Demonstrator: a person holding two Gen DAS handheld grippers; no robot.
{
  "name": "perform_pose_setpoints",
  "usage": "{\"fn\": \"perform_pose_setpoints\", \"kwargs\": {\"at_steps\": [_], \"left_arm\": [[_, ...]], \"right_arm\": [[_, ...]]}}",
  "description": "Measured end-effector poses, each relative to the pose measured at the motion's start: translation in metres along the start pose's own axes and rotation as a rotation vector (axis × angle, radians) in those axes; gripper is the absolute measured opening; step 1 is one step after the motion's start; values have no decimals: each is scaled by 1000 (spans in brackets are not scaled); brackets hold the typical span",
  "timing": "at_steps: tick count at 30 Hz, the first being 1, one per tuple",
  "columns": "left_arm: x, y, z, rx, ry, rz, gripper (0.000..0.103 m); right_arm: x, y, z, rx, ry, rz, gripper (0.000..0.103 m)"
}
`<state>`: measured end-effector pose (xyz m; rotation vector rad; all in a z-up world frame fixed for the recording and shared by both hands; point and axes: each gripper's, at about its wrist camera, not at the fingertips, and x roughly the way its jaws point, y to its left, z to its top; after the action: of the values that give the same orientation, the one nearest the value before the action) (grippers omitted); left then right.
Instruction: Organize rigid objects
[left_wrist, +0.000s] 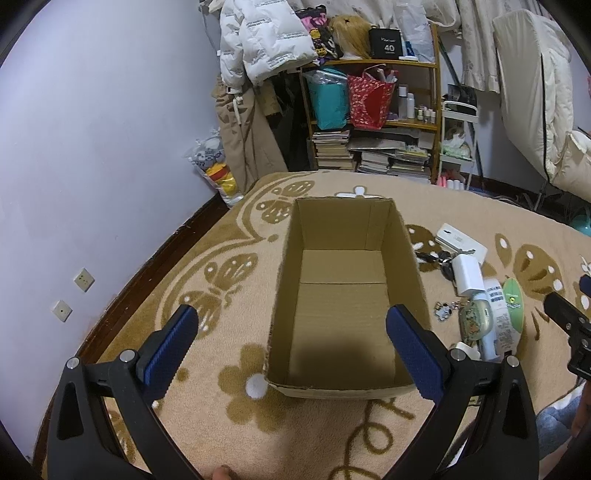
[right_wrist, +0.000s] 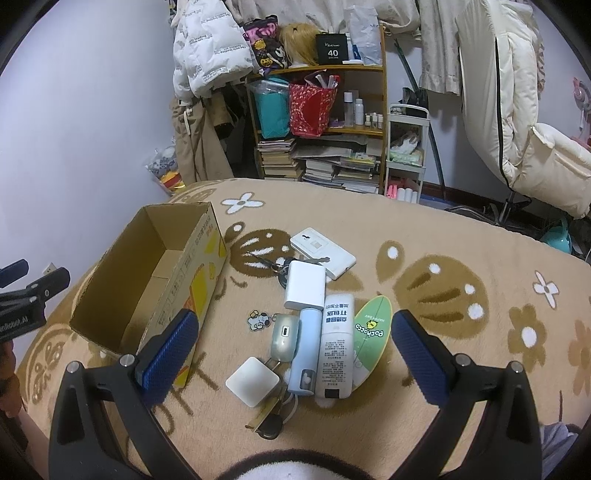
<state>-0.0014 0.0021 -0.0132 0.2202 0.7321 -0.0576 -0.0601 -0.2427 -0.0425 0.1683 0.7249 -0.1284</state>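
Observation:
An empty cardboard box stands open on the beige flowered blanket. My left gripper hangs open above the box's near end, holding nothing. To the right of the box lies a cluster of small items: a flat white device, a white charger block, a white tube, a pale blue bottle, a green oval card, a white square adapter, an earbud case and keys. My right gripper hovers open above this cluster.
The blanket covers a bed that ends at the wall on the left and at a cluttered bookshelf beyond. A small cartoon keychain lies between box and cluster. The left gripper's tip shows at the right view's left edge.

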Motion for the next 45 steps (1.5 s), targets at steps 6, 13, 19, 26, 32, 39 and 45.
{"fn": "perform_pose_setpoints", "kwargs": {"at_steps": [6, 13, 19, 26, 32, 39, 45], "left_arm": [[12, 8, 15, 0, 33, -2, 101], [32, 16, 27, -23, 100, -20, 101], [57, 21, 38, -40, 153, -20, 101], [91, 19, 47, -37, 237, -24, 101], [120, 18, 40, -34, 329, -15, 101], [140, 21, 27, -56, 437, -23, 92], [163, 27, 7, -92, 565, -4, 72]], "right_arm": [[12, 1, 1, -12, 17, 1, 103], [28, 8, 8, -38, 62, 5, 103], [49, 16, 21, -61, 106, 9, 103], [71, 19, 25, -84, 136, 23, 103], [99, 21, 20, -101, 196, 25, 103], [113, 16, 10, -72, 240, 51, 102], [127, 8, 2, -38, 298, 64, 90]]}}
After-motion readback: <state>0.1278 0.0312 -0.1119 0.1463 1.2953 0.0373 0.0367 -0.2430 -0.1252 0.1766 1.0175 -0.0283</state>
